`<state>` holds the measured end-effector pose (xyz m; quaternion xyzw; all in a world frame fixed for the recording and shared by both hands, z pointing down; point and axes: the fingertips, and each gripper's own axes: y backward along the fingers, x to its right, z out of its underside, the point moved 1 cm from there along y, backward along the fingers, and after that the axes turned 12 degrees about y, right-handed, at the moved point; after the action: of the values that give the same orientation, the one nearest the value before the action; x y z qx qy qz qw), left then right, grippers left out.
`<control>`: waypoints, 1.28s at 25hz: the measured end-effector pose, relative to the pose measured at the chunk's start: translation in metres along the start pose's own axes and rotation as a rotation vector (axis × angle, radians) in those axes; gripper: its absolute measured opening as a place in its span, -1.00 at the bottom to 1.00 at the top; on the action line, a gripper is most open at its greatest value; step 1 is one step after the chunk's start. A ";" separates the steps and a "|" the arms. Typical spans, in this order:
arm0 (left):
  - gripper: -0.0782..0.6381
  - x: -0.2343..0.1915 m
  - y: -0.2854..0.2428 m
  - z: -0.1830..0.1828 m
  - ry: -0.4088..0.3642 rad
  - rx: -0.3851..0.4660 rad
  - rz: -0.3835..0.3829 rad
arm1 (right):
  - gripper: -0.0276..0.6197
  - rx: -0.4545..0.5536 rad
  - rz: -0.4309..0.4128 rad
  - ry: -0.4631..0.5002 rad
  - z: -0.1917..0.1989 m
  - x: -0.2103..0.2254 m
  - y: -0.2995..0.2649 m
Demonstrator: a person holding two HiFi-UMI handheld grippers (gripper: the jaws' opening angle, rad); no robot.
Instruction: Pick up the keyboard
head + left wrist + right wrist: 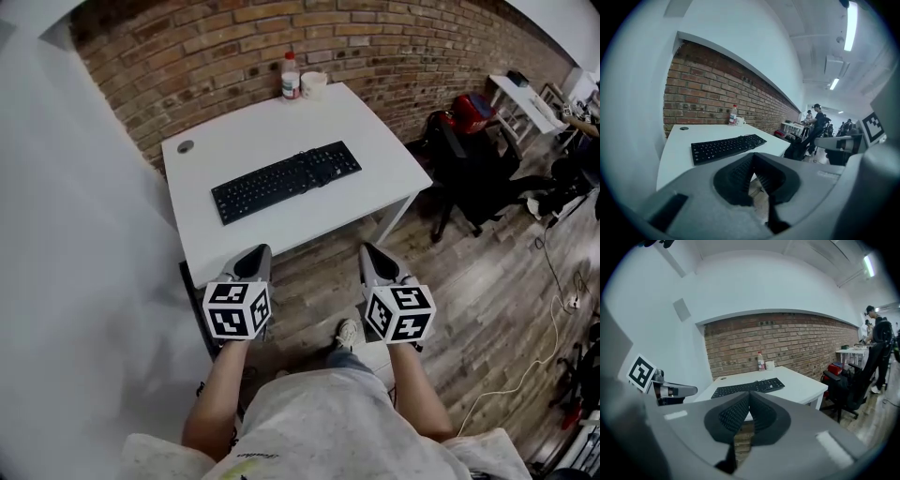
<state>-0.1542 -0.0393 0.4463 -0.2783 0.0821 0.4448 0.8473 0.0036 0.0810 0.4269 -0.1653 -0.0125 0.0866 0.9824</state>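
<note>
Two tongs are held out in front of the person, one in each hand, above the wooden floor and on the near side of the desk. The left tongs have both jaws pressed together, and nothing is between them. In the left gripper view the ribbed pads meet with no gap. The right tongs are in the same condition, with the jaws fully closed and empty. Each carries its marker cube close to the wrist. Both point forward and a little down toward the desk, without touching it. Below and between them, one shoe of the person is visible on the floor.

Beyond the tips comes the front edge of the white desk. The keyboard is black and lies flat near the middle of the desk top. It is placed at a slant, with its left end nearer to the person and its right end further away. It is well apart from both tongs.

Left of the keyboard and further back, a small round grey cap sits in the desk surface. At the far edge a plastic bottle stands upright, with a white cup just beside it on the right. Behind the desk is a red brick wall. To the right of the desk stands a black office chair with a red bag on it.
</note>
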 end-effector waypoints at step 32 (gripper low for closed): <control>-0.75 -0.024 -0.110 -0.030 0.175 0.111 -0.421 | -0.82 -0.049 -0.340 0.090 -0.014 0.154 -0.171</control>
<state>-0.0775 -0.1222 0.4743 -0.2796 0.1196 0.2274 0.9251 0.1843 -0.0554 0.4690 -0.1882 0.0014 -0.0887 0.9781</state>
